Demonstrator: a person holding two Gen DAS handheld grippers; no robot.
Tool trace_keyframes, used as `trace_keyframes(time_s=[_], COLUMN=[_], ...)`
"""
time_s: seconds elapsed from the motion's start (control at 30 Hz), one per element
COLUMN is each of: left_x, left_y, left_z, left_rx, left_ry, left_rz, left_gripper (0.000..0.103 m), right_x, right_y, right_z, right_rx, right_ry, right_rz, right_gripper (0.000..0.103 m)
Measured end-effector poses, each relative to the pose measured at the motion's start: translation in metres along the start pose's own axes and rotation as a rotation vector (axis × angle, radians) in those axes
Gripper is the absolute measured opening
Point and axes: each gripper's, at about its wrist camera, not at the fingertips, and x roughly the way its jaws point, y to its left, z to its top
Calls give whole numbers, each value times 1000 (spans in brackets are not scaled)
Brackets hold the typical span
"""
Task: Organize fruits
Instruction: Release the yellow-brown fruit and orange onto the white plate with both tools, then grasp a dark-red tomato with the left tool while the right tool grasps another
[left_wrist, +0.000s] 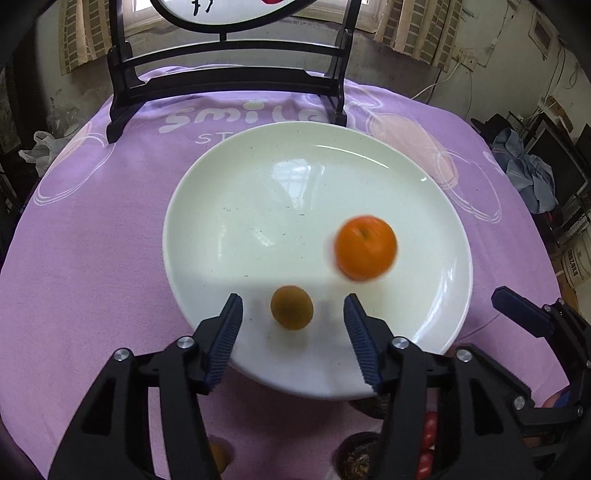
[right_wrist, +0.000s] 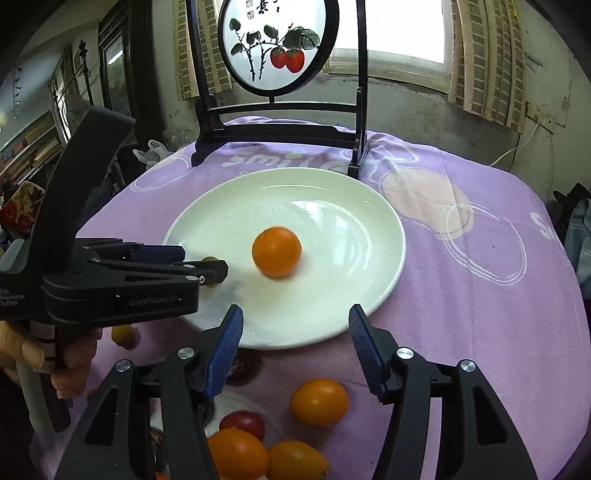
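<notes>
Nearest the right wrist camera, a cluster of loose fruit lies on the purple tablecloth (right_wrist: 480, 229): 3 orange kumquat-like fruits (right_wrist: 319, 402) and 1 red cherry tomato (right_wrist: 243, 424), with a dark round fruit (right_wrist: 244, 365) just behind the left finger. Above them the right gripper (right_wrist: 294, 325) stands wide, its 2 blue ribbed fingers well apart and holding nothing, poised over the near rim of the white plate (right_wrist: 332, 295). The left gripper (left_wrist: 293, 310) is also spread wide and empty, its tips over the plate's near edge; between them, on the plate (left_wrist: 229, 229), sits a small dull-orange fruit (left_wrist: 291, 307) in the gripper's shadow, touching neither finger. In the right wrist view that gripper (right_wrist: 212, 263) reaches in from the left side, gripped by a hand (right_wrist: 66, 354), and mostly hides the small fruit. Farther in on the plate is an orange (left_wrist: 365, 248), blurred in both views (right_wrist: 276, 252), apart from the small fruit. Beyond the plate, at the table's far edge, stands a dark wooden stand (right_wrist: 280, 122) carrying a round painted screen (right_wrist: 277, 44) with 2 red persimmons, and behind it a bright window (right_wrist: 402, 33) with curtains.
</notes>
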Motion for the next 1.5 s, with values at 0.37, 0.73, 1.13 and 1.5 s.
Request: trace_keyframes(time_s=[0.37, 0.73, 1.13, 1.5], left_x=[-84, -118, -104, -104], left_y=[-11, -19, -2, 8], left_z=[-76, -145, -165, -165], left_rx=[17, 99, 60, 23], left_ry=[-232, -306, -282, -286], left_rz=[60, 74, 109, 87], left_gripper=[86, 95, 98, 98], right_x=[-56, -100, -93, -73], right_y=[-30, -23, -34, -24], right_z=[-56, -105, -134, -131], right_rx=[55, -7, -40, -80], right_ry=[-25, -64, 18, 78], right_rz=[-24, -71, -86, -143], right_gripper=[79, 85, 85, 85])
